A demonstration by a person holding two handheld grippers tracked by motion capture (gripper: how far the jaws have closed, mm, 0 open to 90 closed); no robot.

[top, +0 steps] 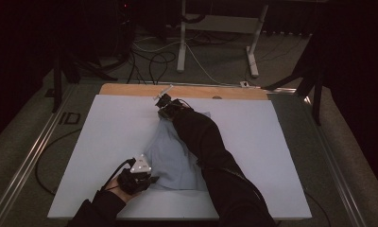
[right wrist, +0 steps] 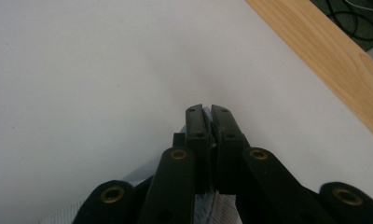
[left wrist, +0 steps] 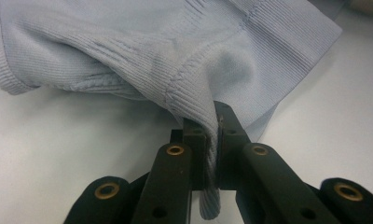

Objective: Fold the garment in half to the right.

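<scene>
The pale blue knit garment (top: 175, 156) lies mid-table, its long axis running from near left to far centre. The left gripper (top: 147, 179) pinches its ribbed near edge; the right gripper (top: 164, 105) is clamped on its far end. It rests on a white sheet (top: 253, 142) over a wooden table (top: 130, 89). The room is dark, with cables (top: 151, 59) on the floor.

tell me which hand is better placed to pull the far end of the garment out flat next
Right, probably. The right gripper is shut on the far end of the pale blue garment, beside bare white sheet. The left gripper pins the ribbed near edge, a good anchor.
</scene>
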